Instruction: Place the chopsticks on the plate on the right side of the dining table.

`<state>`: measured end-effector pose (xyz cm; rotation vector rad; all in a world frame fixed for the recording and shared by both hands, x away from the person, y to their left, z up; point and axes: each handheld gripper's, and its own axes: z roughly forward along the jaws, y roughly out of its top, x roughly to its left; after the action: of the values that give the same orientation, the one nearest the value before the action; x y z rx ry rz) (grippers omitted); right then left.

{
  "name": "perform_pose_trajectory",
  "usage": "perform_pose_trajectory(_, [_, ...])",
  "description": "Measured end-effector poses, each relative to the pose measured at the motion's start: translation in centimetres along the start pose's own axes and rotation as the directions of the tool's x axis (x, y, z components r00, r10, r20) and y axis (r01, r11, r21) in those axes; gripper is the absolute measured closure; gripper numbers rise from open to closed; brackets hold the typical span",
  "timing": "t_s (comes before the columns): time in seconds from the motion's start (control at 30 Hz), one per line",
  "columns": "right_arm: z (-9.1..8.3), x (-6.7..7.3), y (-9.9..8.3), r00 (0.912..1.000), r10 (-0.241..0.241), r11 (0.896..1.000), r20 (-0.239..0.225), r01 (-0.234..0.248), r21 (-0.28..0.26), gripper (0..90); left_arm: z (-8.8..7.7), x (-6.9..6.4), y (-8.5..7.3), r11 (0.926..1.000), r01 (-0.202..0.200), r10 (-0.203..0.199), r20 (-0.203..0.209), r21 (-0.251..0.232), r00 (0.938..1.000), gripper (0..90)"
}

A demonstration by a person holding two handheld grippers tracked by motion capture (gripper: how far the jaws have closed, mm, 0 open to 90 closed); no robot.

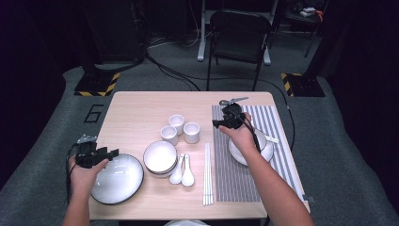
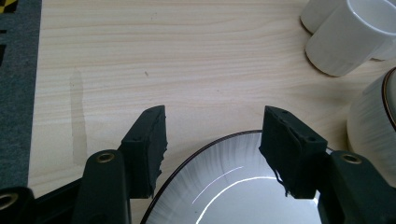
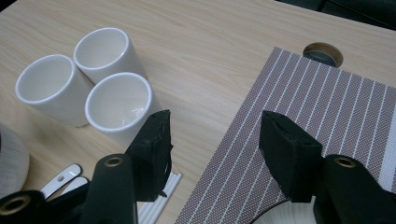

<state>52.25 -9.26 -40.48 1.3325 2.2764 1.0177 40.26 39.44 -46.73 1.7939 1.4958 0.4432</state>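
Observation:
My left gripper (image 1: pixel 112 153) hovers at the left rim of a large dark-rimmed plate (image 1: pixel 117 180). In the left gripper view its jaws (image 2: pixel 215 119) stand open, and the plate's rim (image 2: pixel 233 182) curves below the gap without touching either pad. My right gripper (image 1: pixel 217 123) is over the left edge of the striped placemat (image 1: pixel 244 174), just beyond a white dish (image 1: pixel 269 151). In the right gripper view its jaws (image 3: pixel 215 119) are open and empty above the placemat (image 3: pixel 317 107). Three white cups (image 3: pixel 116 105) stand to their left.
The three cups (image 1: pixel 181 129) cluster mid-table. In front of them are stacked bowls (image 1: pixel 160 157), two white spoons (image 1: pixel 182 173) and white chopsticks (image 1: pixel 207 175). A cable hole (image 3: pixel 322 53) is behind the placemat. A black chair (image 1: pixel 237 35) stands beyond the table's far edge.

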Motion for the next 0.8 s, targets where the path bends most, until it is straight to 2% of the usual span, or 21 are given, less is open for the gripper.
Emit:
perform_pose_trajectory(0.2, [0.4,-0.3,0.1,0.9991,0.037,0.999,0.018,-0.037,-0.003,43.5,0.0,0.0,0.0,1.0,0.005,-0.005,0.001,-0.007,1.0,41.0])
perform_pose_trajectory(0.27, [0.6,-0.5,0.1,0.9995,0.013,1.0,0.028,-0.012,-0.014,40.0,0.0,0.0,0.0,1.0,0.005,-0.005,0.002,-0.006,1.0,40.9])
perform_pose_trajectory(0.3, [0.7,-0.4,0.2,0.999,0.023,1.0,0.04,-0.022,-0.011,39.9,0.0,0.0,0.0,1.0,0.005,-0.005,0.0,-0.007,1.0,40.9])
perform_pose_trajectory(0.43, [1.1,-0.5,0.2,0.9985,0.049,0.999,0.023,-0.049,-0.013,39.2,0.0,0.0,0.0,1.0,0.004,-0.004,0.0,-0.006,1.0,40.9])
perform_pose_trajectory(0.5, [1.3,-0.5,0.3,0.9985,0.042,0.999,0.035,-0.041,-0.016,39.0,0.0,0.0,0.0,1.0,0.003,-0.003,0.0,-0.006,1.0,40.9])
perform_pose_trajectory(0.7, [2.0,-0.7,0.4,0.997,0.075,0.997,0.021,-0.075,-0.005,34.5,0.0,0.0,0.0,1.0,0.005,-0.005,0.004,-0.002,1.0,40.9])
perform_pose_trajectory(0.8, [2.3,-0.9,0.5,0.9966,0.076,0.997,0.032,-0.076,0.003,33.2,-0.1,0.0,0.0,1.0,0.006,-0.006,0.003,-0.006,1.0,40.9])
